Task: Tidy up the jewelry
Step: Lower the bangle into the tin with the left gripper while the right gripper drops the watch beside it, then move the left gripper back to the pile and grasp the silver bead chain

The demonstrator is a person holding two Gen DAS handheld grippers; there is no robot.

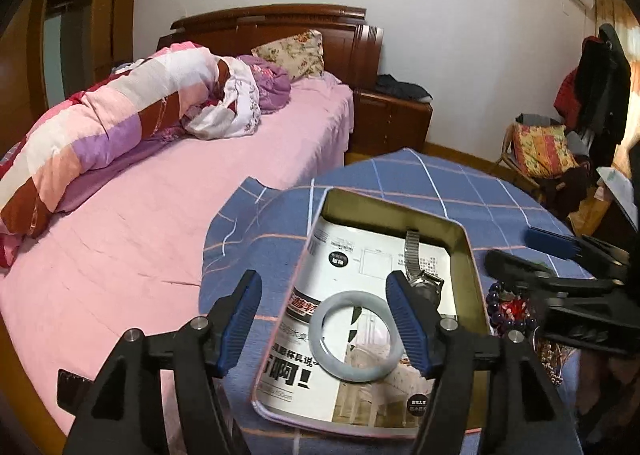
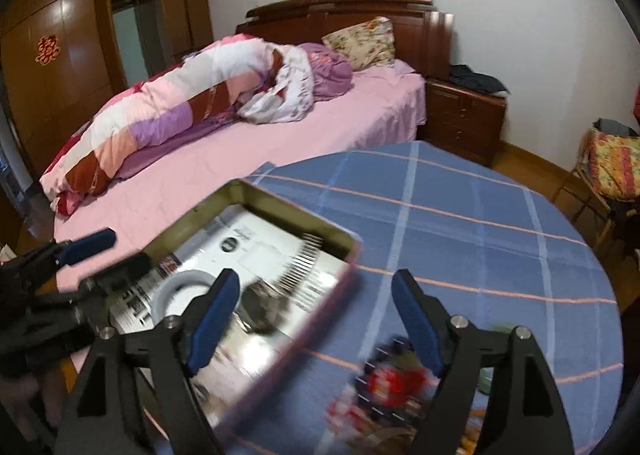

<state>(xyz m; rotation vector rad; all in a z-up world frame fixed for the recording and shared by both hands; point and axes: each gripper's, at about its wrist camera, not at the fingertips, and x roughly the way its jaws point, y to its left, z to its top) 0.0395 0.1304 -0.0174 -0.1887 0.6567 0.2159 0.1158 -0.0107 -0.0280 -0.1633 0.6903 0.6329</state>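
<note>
Jade bangle point(image 1: 355, 336) in tin point(image 1: 472, 251) | left fingers point(image 1: 240, 319) apart | right fingers point(image 2: 416, 319) apart

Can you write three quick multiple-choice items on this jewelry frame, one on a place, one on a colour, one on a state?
1. Where does the pale bangle lie?
A. inside the tin box, on the printed paper
B. on the pink bed sheet
C. on the checked cloth outside the box

2. What colour are the pads of the left gripper?
A. red
B. blue
C. white

3. How do the jaws of the left gripper stand?
A. clamped on the bangle
C. shut on nothing
B. open, nothing pressed between the pads

Answers: 1 A, the ring rests on the paper lining within the box walls. 2 B, both finger pads show blue ribbing. 3 B, the pads stand wide apart either side of the bangle, which lies flat below.
</note>
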